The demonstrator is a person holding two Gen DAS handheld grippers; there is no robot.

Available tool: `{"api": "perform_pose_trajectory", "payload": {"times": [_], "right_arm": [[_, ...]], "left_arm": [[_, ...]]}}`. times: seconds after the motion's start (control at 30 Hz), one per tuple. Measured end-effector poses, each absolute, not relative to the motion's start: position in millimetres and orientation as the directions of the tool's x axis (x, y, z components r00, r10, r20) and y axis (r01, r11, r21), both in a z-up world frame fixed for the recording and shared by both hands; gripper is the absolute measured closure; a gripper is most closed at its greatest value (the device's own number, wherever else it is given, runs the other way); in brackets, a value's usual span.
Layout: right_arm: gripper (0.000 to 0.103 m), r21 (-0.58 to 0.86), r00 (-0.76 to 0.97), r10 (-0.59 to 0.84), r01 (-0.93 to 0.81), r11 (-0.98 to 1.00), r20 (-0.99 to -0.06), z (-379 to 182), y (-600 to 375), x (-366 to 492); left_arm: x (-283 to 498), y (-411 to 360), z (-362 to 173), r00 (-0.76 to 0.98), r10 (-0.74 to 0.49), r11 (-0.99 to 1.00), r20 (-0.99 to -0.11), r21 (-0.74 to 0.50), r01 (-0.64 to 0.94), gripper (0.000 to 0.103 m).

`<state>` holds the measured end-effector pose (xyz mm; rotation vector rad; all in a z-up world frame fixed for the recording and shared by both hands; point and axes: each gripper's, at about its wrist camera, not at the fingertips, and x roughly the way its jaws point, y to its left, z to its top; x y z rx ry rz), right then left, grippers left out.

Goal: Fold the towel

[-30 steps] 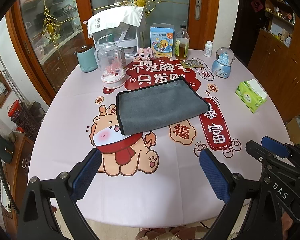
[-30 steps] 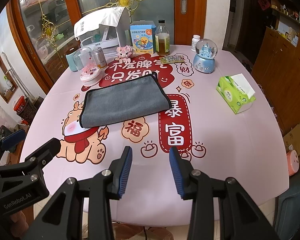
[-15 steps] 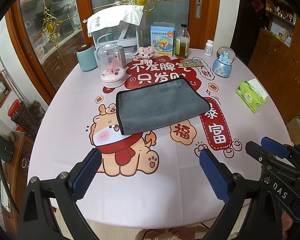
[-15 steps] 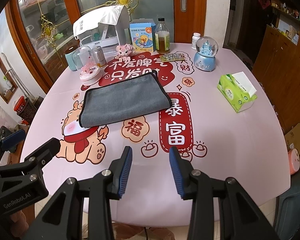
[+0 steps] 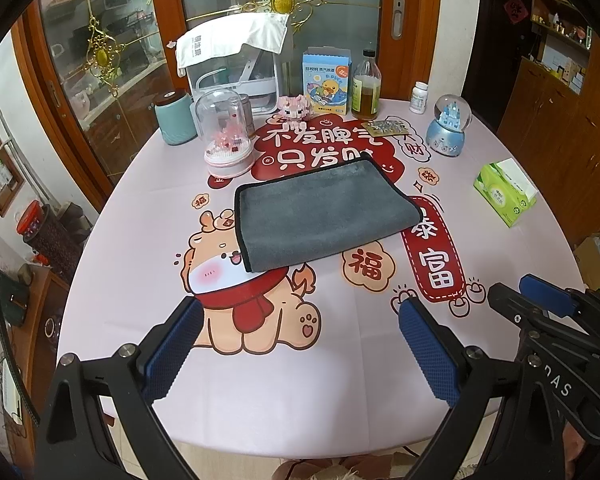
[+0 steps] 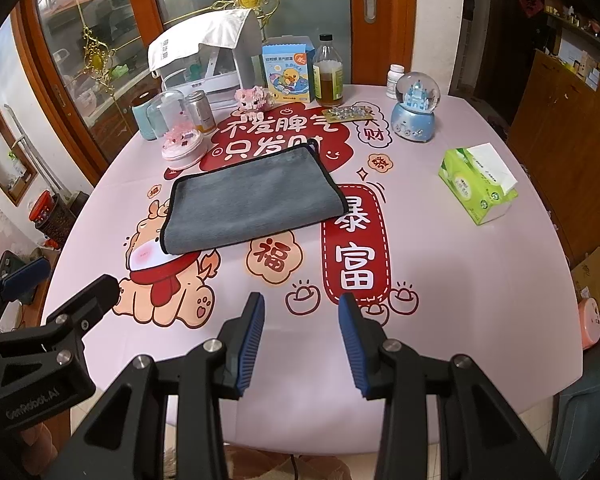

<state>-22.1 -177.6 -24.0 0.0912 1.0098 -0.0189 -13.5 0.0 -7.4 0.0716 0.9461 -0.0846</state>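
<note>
The desk's (image 5: 380,400) near edge is partly hidden behind both released, empty tools, left tool (image 5: 304,352) and right tool (image 6: 302,336), which hover over bare cloth well short of the gray towel (image 5: 324,216) lying folded mid-desk, while a bottle (image 6: 328,76) of amber liquid stands at the far edge.
</note>
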Motion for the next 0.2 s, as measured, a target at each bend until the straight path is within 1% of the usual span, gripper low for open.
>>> {"api": "perform_pose_trajectory", "payload": {"times": [0.2], "right_arm": [[0.064,0.068,0.532,0.027,0.058,0.996,-0.846,-24.0,-177.4,-21.9]], "left_arm": [[-13.5,-0.1,-7.3,0.582,-0.041,0.994,-0.812,0.025,0.104,0.005]]}}
